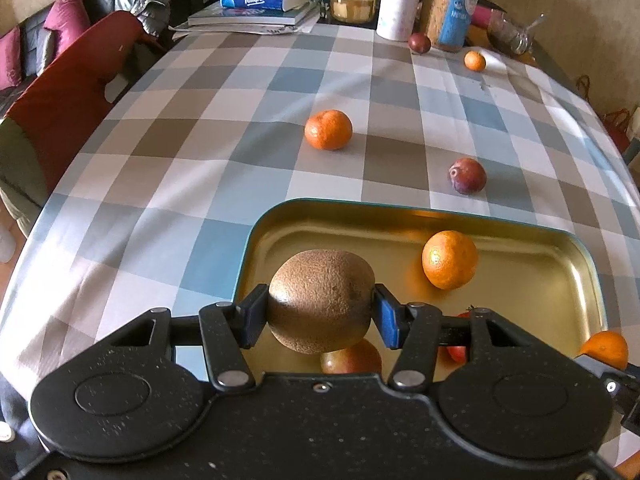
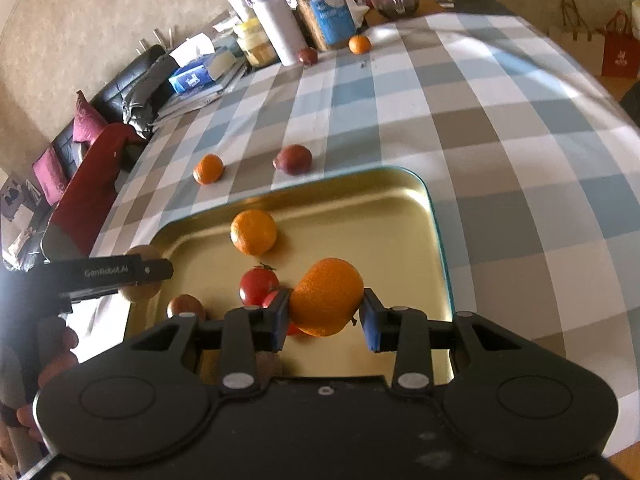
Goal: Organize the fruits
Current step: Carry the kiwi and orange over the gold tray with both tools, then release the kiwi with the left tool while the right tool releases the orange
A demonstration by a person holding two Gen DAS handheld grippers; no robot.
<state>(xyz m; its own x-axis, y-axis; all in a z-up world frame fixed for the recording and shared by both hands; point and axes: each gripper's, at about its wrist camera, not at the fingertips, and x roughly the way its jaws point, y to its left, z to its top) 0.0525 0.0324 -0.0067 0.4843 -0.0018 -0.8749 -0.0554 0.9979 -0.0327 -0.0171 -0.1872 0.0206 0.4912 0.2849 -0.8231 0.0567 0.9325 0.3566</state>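
Over the tray's (image 1: 400, 205) left near corner, my left gripper (image 1: 320, 314) is clamped on the kiwi (image 1: 322, 300), held clear of the tray floor. Over the tray's near edge, my right gripper (image 2: 325, 312) has the held orange (image 2: 326, 296) between its pads; one pad touches it, but I cannot tell whether the other presses. I judge this to be the drop-off step. Next, each gripper should come low, open fully and back away without knocking what lies below. Then the loose fruit needs fetching.

Counting:
- **Kiwi:** one.
- **Oranges:** four, namely mine, the tray orange (image 2: 253, 232), the near orange (image 1: 328, 129) mid-table (image 1: 192, 148), and the far orange (image 1: 475, 60) by the far edge.
- **Plums:** three, namely the tray plum (image 2: 185, 307), the near plum (image 1: 467, 176) just beyond the tray's far rim, and the far plum (image 1: 419, 43) beside the jars.
- **Tomato:** one, the tomato (image 2: 258, 283) in the tray, perhaps with a second half hidden behind my finger.
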